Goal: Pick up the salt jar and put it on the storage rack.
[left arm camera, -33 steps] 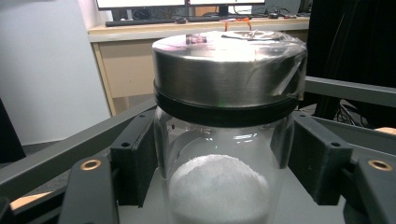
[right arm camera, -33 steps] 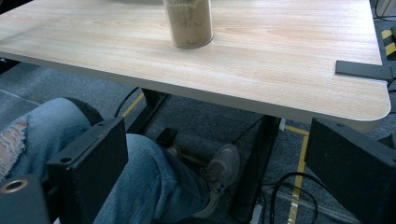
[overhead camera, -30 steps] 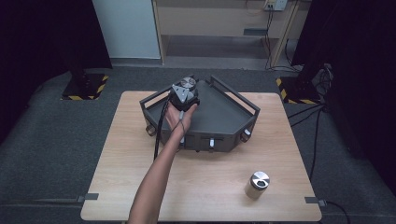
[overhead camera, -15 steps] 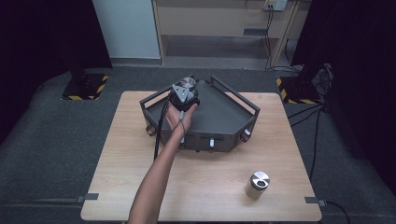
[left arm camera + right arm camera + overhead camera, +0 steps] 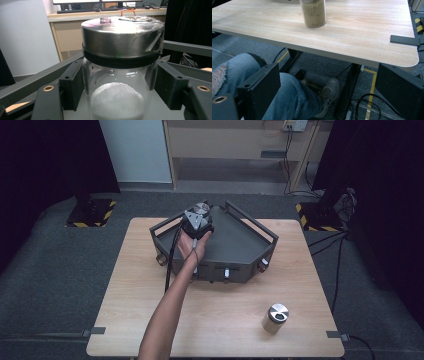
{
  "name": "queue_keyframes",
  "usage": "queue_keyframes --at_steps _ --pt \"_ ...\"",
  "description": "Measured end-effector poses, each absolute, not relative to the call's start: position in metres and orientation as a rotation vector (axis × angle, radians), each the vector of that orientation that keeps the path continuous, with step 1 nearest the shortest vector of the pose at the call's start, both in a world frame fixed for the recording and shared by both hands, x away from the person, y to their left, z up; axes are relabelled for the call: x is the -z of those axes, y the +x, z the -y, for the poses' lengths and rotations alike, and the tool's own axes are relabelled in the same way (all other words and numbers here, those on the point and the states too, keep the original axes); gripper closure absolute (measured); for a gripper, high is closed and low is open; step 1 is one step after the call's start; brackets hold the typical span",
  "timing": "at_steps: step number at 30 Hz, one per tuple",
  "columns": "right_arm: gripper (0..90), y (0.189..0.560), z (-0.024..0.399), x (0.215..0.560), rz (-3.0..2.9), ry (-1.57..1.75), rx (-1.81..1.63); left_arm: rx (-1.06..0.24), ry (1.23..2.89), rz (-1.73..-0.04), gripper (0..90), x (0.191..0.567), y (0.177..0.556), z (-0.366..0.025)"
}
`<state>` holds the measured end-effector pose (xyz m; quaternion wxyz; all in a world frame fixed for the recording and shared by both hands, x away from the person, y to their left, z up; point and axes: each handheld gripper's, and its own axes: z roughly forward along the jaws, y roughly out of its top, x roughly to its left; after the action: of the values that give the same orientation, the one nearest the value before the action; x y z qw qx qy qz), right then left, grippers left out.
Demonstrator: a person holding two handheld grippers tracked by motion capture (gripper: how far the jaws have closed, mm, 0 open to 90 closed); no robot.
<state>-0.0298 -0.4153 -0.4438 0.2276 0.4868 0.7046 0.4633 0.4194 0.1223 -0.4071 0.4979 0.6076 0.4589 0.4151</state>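
A glass jar point(image 5: 117, 100) of white powder with a steel lid point(image 5: 122, 32) stands between the jaws of my left gripper point(image 5: 120, 87), and the black pads point(image 5: 72, 85) press on both of its sides. From above, the left gripper point(image 5: 198, 220) sits over the back left corner of a dark grey railed tray point(image 5: 240, 245), with the jar's lid point(image 5: 202, 208) just beyond it. My right gripper point(image 5: 328, 82) hangs below the table's near edge over a person's lap, open with nothing between its jaws.
A second steel-lidded jar point(image 5: 275, 318) of brownish powder point(image 5: 313, 12) stands on the wooden table point(image 5: 220, 320) near the front right. The tray's rails point(image 5: 32, 80) run close around the held jar. Cables trail on the floor at the right.
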Motion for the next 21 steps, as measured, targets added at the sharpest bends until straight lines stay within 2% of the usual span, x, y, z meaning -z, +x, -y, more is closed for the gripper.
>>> queue_keyframes --at_steps 7,9,12,16,21 --pt "6.6 -0.03 0.415 0.444 -1.94 1.342 -1.276 -1.01 1.483 -1.119 28.6 0.406 0.419 -0.121" --pt "6.5 -0.03 0.415 0.444 -1.94 1.343 -1.276 -1.012 1.504 -1.121 18.3 0.406 0.42 -0.121" --pt "6.6 -0.03 0.415 0.444 -1.939 1.341 -1.277 -1.08 1.471 -1.09 10.6 0.412 0.415 -0.118" --pt "6.6 -0.03 0.415 0.443 -1.942 1.34 -1.28 -1.099 1.454 -1.077 10.3 0.414 0.41 -0.119" --pt "6.5 -0.031 0.413 0.442 -1.943 1.33 -1.28 -1.057 1.438 -1.119 9.5 0.407 0.403 -0.123"
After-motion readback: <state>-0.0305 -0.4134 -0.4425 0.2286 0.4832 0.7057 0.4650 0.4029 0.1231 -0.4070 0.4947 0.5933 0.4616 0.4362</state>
